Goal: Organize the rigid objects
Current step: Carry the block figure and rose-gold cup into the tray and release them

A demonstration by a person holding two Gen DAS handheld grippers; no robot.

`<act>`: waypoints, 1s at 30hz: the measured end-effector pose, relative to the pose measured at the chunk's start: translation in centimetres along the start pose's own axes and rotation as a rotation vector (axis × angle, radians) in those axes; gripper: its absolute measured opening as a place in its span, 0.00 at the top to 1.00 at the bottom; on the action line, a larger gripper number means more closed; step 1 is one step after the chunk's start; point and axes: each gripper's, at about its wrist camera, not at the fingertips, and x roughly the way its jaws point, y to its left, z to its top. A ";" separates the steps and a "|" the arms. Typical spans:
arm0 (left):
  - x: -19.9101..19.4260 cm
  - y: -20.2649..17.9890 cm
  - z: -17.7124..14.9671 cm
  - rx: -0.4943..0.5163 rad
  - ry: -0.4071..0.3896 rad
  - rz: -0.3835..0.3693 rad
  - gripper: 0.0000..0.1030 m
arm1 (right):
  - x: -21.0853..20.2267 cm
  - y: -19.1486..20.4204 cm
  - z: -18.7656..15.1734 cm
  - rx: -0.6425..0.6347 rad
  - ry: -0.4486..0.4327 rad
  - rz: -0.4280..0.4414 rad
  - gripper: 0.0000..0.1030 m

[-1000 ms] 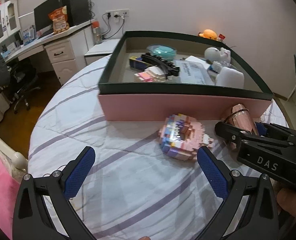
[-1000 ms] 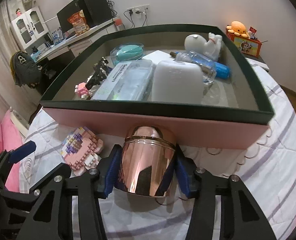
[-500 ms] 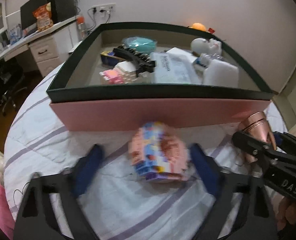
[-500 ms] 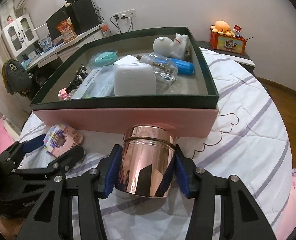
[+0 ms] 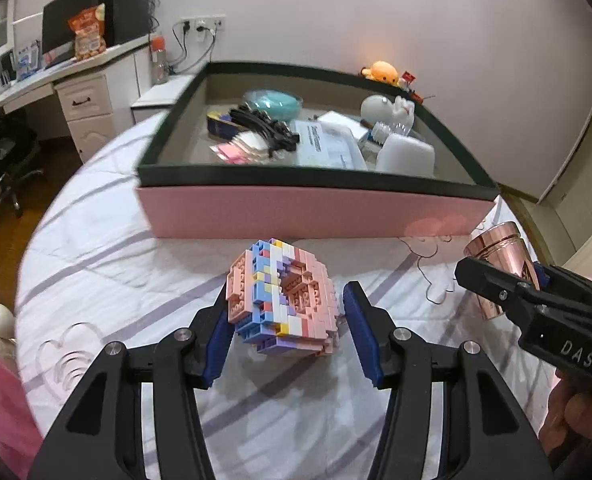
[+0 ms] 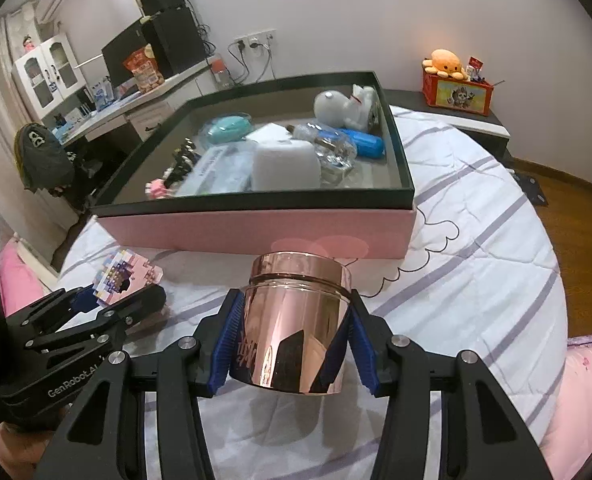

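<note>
A pink, blue and white brick-built donut model point(image 5: 281, 300) sits tilted between the blue pads of my left gripper point(image 5: 283, 320), which is shut on it above the striped bedspread. It also shows in the right wrist view point(image 6: 129, 276). My right gripper point(image 6: 291, 328) is shut on a shiny rose-gold tin point(image 6: 296, 320), held upright over the bedspread. The tin also shows in the left wrist view point(image 5: 500, 256). Both stand in front of the pink box with a dark green rim point(image 5: 316, 182).
The box point(image 6: 255, 224) holds a teal case, a black toy, a clear packet, a white block point(image 6: 285, 164), a white figure and a blue bottle. A desk with drawers point(image 5: 83, 104) stands far left. An orange plush point(image 6: 446, 62) sits on a shelf at the back right.
My left gripper has moved forward around the brick donut and closed on it, tilting it up. My right gripper, still holding the tin, has drawn back from the box.
</note>
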 end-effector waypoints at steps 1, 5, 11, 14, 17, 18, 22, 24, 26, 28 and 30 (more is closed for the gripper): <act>-0.6 0.2 0.0 -0.004 -0.008 -0.001 0.48 | -0.3 0.1 0.1 -0.003 -0.005 0.008 0.50; -3.4 1.0 1.1 -0.012 -0.058 -0.002 0.48 | -2.0 1.2 1.2 -0.026 -0.042 0.045 0.50; -5.4 1.3 5.7 0.012 -0.146 0.021 0.48 | -3.7 2.8 5.0 -0.087 -0.120 0.059 0.50; -5.0 1.3 8.3 0.017 -0.173 0.023 0.48 | -3.4 2.7 7.8 -0.106 -0.145 0.052 0.50; -3.5 1.4 11.1 0.023 -0.176 0.015 0.48 | -2.1 2.3 10.3 -0.114 -0.146 0.044 0.50; -2.6 1.3 12.1 0.027 -0.171 0.015 0.48 | -1.4 2.2 11.2 -0.119 -0.141 0.038 0.50; 1.3 1.4 14.6 0.023 -0.133 0.016 0.48 | 2.2 1.4 13.9 -0.127 -0.095 0.016 0.50; 3.4 1.4 15.4 0.012 -0.102 0.013 0.48 | 4.1 0.9 14.9 -0.122 -0.068 0.013 0.50; 5.2 1.4 15.8 0.007 -0.078 0.016 0.48 | 6.1 0.2 15.6 -0.116 -0.042 0.005 0.50; 6.9 1.5 16.1 0.004 -0.053 0.026 0.48 | 7.4 -0.3 15.8 -0.107 -0.021 0.002 0.50; 8.0 1.6 16.2 0.002 -0.038 0.038 0.48 | 8.7 -0.6 15.9 -0.101 0.000 0.005 0.50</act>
